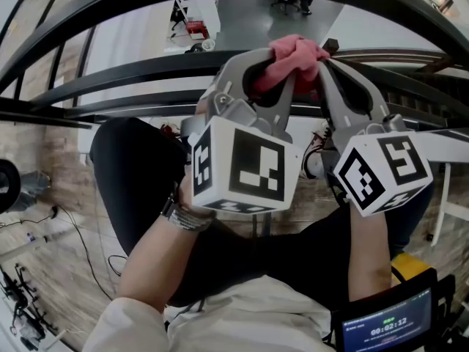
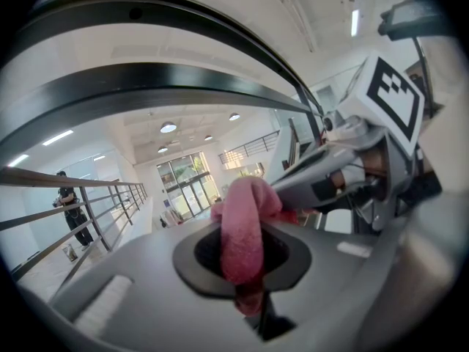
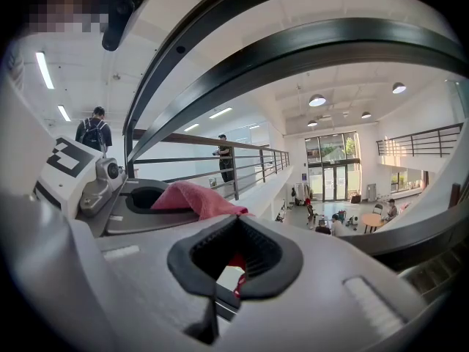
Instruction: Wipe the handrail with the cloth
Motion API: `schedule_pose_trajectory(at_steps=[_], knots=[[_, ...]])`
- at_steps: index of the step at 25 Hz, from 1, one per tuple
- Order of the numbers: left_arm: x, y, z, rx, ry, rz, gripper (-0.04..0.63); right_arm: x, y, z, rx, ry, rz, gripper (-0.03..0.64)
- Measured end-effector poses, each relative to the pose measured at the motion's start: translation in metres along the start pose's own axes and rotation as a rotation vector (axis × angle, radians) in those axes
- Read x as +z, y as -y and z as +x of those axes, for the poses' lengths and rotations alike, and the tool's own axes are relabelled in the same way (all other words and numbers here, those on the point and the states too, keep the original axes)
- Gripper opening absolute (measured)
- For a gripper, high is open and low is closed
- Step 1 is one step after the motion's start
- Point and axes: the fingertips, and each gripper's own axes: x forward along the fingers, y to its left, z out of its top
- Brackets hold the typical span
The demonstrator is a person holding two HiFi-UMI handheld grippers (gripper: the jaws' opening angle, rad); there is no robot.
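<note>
Handrail: the black curved handrail (image 1: 132, 70) runs left to right ahead of the person, with further dark bars above and below it. It arcs overhead in the left gripper view (image 2: 146, 86) and the right gripper view (image 3: 308, 50).
Lobby floor: the lobby floor (image 3: 330, 222) lies far below, beyond the railing.
Left tongs: the left tongs (image 1: 282, 70) are pressed together on the cloth, and a thick pink fold fills the gap between the pads (image 2: 245, 259).
Right tongs: the right tongs (image 1: 322, 59) sit just beside the left ones, tips almost meeting. They are closed, pinching a sliver of the cloth that shows red in the gap (image 3: 234, 261).
Cloth: the pink cloth (image 1: 297, 53) is bunched between both tongs and held up at the level of the handrail. It drapes from the left tongs in both gripper views (image 2: 245, 226) (image 3: 192, 196). Whether it touches the rail cannot be told.
Progress: the cloth is gripped and brought to the rail. No wiped stretch shows, so I judge that the wiping along the rail's length is left to do.
</note>
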Motion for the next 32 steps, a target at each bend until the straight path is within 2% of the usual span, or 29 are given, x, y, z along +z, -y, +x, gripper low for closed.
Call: schedule_pose_trajectory(at_steps=[32], knots=[[0.011, 0.02, 0.013, -0.033, 0.02, 0.029, 0.029, -0.004, 0.019, -0.013, -0.036, 0.021, 0.023, 0.002]])
